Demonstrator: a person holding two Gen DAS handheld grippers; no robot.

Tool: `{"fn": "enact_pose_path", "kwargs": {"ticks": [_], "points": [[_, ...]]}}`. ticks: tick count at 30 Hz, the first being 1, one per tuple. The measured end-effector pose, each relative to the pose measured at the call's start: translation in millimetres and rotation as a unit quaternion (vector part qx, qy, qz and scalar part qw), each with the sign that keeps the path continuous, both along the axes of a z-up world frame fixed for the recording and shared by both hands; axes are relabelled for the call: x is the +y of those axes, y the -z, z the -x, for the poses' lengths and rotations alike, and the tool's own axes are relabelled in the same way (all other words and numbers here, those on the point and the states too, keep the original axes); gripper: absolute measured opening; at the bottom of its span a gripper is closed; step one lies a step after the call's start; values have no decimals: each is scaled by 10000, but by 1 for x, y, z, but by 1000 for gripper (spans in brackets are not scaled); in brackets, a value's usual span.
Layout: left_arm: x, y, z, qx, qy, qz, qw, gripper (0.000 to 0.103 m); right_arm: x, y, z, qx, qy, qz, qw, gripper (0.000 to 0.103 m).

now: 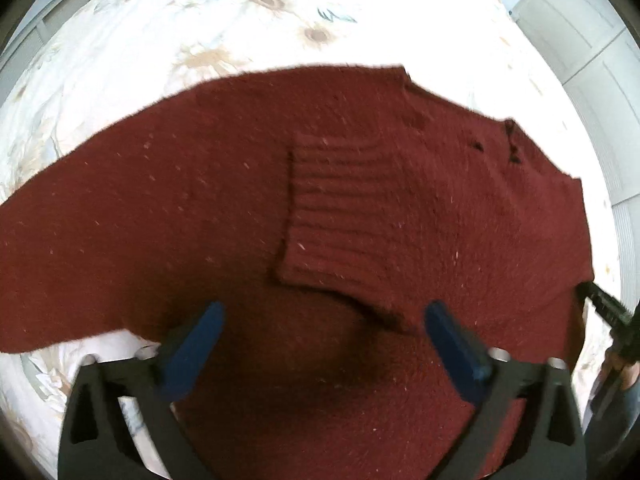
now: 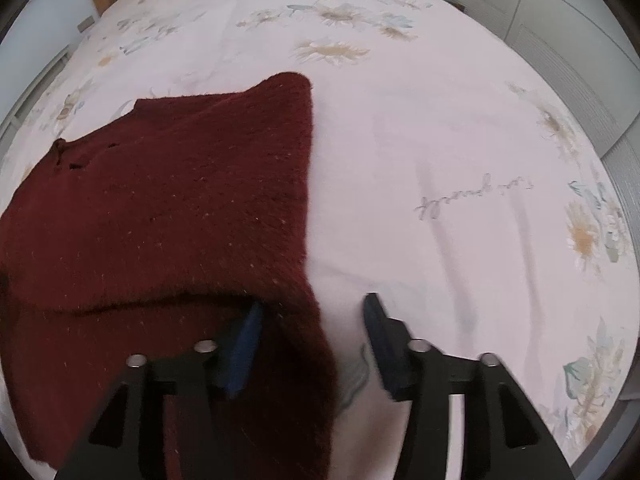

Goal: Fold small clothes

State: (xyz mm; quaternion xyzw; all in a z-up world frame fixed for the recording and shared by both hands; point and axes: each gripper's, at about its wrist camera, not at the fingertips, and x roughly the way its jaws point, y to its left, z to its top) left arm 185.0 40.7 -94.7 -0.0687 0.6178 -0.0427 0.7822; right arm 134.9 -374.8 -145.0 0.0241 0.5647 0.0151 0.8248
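I am holding both tools over the dark red sweater [image 1: 224, 184], which is lying on the floral bed cover [image 2: 460, 152], toward its left part in the right wrist view, with bare sheet stretching to the right edge. The left gripper [image 1: 320, 320] is hovering with its blue pads [image 1: 200, 344] spread wide, nothing between them. The right gripper [image 2: 316, 312] is also spread; its left pad [image 2: 244, 344] is tucking under a raised edge of the knit while the other pad is sitting over bare sheet, so it is straddling the sweater's side edge without pinching it yet.

To do this step well, I am judging that the right tool should push deeper so both layers sit between the pads before closing, and the left should drop onto the hem area at matching depth, so the fold lifts evenly rather than twisting.

The sweater is a thick, fuzzy knit flecked with pale specks. One ribbed cuff [image 1: 336, 216] is lying folded across the body, and small dark holes [image 1: 496, 144] are showing near the far edge.
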Motion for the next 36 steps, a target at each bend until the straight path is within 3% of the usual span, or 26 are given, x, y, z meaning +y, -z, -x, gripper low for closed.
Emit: {"fn": "enact_pose_path", "kwargs": {"ticks": [5,11,14,17,19,20,22,30,32,34,35,36], "points": [[13,1,-17,93,-235,7,9997,102,-8,-9,10,-28,40,-20,10000,62],[-3,31,-37,507,-66,56,9987,102,-17,-11,15,2,115,-145,9998,62],[-13,45,-41,617,-57,-215,9978,100,-20,-12,16,31,165,-163,9997,62],[-27,45,-35,411,207,-441,9980,84,-23,-16,18,50,170,-555,9983,64],[-30,40,-31,305,310,-444,9981,54,-23,-21,17,-9,149,-783,9968,70],[-33,38,-29,257,355,-524,9977,48,-22,-24,14,-50,144,-813,9966,75],[-39,35,-29,175,474,-455,9977,24,-21,-28,5,-112,158,-767,9969,76],[-43,5,-11,-454,590,-573,9956,19,-14,-11,-50,194,71,-859,9961,77],[-44,5,-8,-483,691,-813,9931,19,-5,1,-60,346,-43,-871,9956,77],[-50,8,-8,-503,764,-1054,9902,19,3,13,-64,494,-107,-954,9942,69],[-51,10,-9,-487,752,-1058,9903,19,6,19,-66,558,-133,-935,9940,46],[-49,12,-10,-464,692,-998,9915,19,8,21,-65,562,-175,-962,9936,31]]}}
